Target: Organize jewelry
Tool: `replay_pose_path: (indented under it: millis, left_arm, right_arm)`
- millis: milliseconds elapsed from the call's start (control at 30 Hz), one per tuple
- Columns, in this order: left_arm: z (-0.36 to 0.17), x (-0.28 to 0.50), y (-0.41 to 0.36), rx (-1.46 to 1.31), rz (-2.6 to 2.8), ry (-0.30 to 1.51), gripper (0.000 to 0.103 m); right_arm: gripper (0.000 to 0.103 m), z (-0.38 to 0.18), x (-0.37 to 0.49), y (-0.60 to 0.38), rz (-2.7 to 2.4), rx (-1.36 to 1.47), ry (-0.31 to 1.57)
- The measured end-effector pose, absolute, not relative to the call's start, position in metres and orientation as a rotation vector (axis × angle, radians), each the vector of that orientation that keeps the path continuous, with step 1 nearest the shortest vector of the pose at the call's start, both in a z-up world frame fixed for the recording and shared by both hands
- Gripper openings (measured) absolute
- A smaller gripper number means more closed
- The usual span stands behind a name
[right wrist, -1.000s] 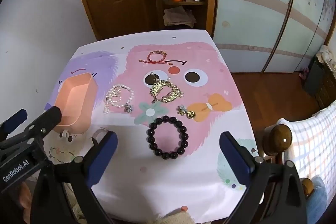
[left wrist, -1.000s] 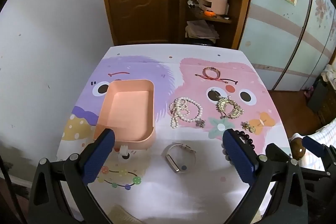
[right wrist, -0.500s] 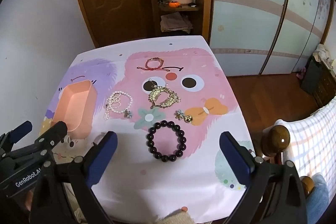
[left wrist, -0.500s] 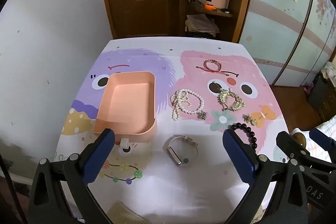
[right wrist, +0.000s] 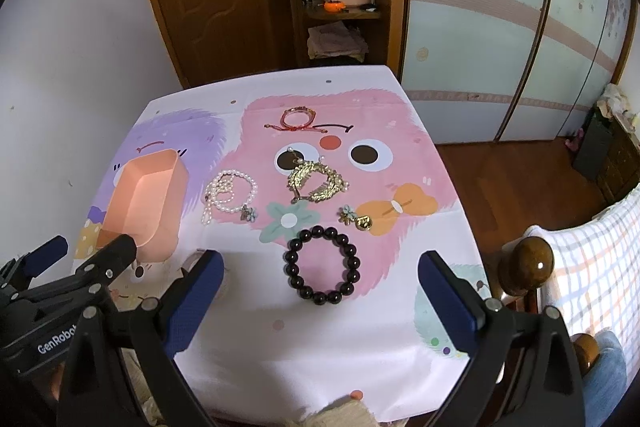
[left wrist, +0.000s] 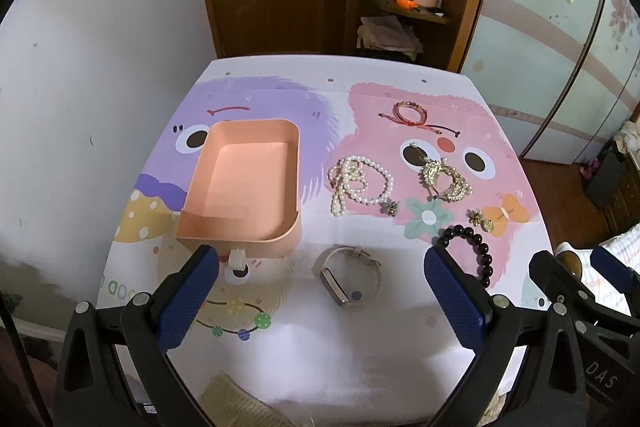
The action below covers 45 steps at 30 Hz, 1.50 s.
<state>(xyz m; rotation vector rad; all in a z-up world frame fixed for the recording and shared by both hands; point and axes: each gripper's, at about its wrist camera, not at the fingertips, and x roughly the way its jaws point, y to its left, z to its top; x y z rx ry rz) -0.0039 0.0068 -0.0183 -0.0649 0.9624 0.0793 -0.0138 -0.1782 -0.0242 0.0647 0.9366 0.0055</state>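
Over the last second both cameras have drawn back and up from the table (left wrist: 400, 367): more cloth shows below the pieces, nothing on it has moved, no piece lifted yet. Left to right: peach drawer tray (left wrist: 244, 183) on the purple monster print, nothing inside it, its white knob facing the left gripper (left wrist: 320, 301); that gripper hovers with jaws spread wide, holding nothing. Just right of the tray lies the pearl strand (left wrist: 358, 183); nearer, between the left jaws in view, the watch (left wrist: 350, 279). Further right the gold leaf piece (right wrist: 316, 181), red cord bracelet (right wrist: 298, 119) at the far edge, small gold earrings (right wrist: 354, 219), and the dark bead bracelet (right wrist: 322, 265) framed by the right gripper (right wrist: 320, 301), also wide apart and empty. Judgement: the pull-back reads as a survey pose; sorting has not begun, every piece remains outside the tray, watch and bead bracelet look like the nearest first picks
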Motion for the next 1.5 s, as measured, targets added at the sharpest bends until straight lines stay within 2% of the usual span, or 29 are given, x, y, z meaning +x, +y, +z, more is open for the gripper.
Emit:
replay_pose_path:
  millis: [1500]
  left_arm:
    - [-0.0278,-0.0046,0.0022,-0.051,0.08,0.993,0.101]
  right_arm:
    - [0.098,-0.0279,-0.0202,-0.1785,0.048,0.101,0.92]
